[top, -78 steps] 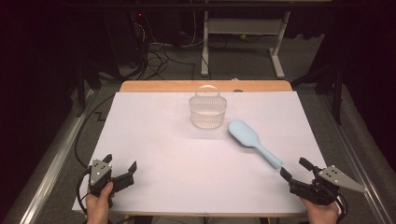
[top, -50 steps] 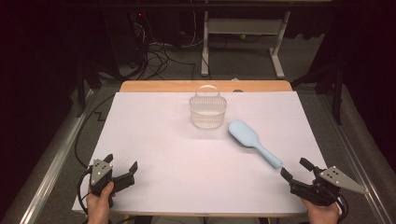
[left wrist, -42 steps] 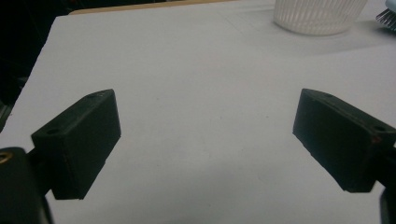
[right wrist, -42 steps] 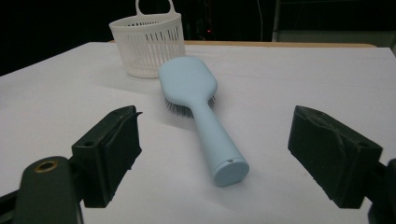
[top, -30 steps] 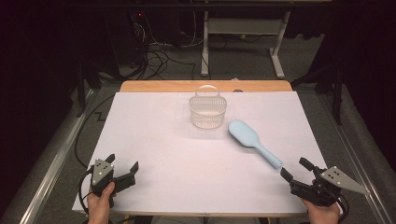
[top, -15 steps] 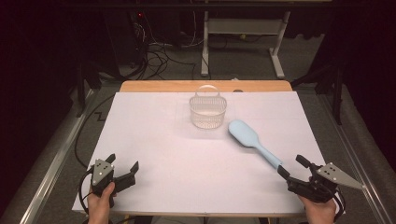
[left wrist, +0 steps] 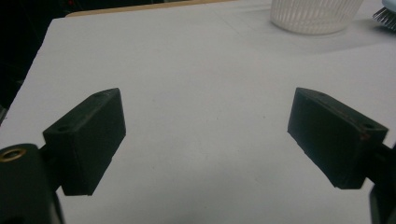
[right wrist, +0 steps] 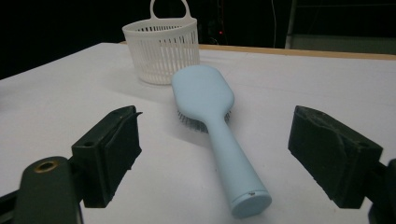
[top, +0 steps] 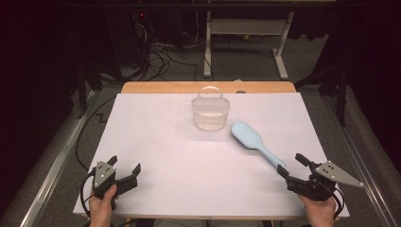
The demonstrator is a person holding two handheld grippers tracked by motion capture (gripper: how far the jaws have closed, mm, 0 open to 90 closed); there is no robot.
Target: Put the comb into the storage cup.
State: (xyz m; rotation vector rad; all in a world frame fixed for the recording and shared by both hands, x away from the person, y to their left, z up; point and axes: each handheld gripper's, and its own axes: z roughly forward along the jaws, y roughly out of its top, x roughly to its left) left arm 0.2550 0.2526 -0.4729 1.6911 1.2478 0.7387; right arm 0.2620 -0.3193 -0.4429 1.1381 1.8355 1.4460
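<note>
A light blue hairbrush [top: 248,136] lies bristles down on the white table, its handle pointing to the near right. Behind it stands a white slatted basket [top: 211,112] with a loop handle. My right gripper [top: 289,163] is open just at the handle's end. In the right gripper view the brush [right wrist: 203,93] runs up between the two wide-set jaws of the gripper [right wrist: 222,137], untouched, with the basket [right wrist: 161,46] beyond. My left gripper [top: 125,164] is open at the near left; in its own view the gripper [left wrist: 205,130] has bare table between the jaws.
A white sheet [top: 165,142] covers the table, with a wooden edge [top: 208,87] at the far side. The basket's base [left wrist: 315,14] and some brush bristles [left wrist: 385,14] show at the top right of the left gripper view. Dark floor, cables and a desk frame lie beyond.
My right gripper has shifted slightly left and forward, closer to the end of the brush handle. The left gripper, brush and basket have stayed where they were.
</note>
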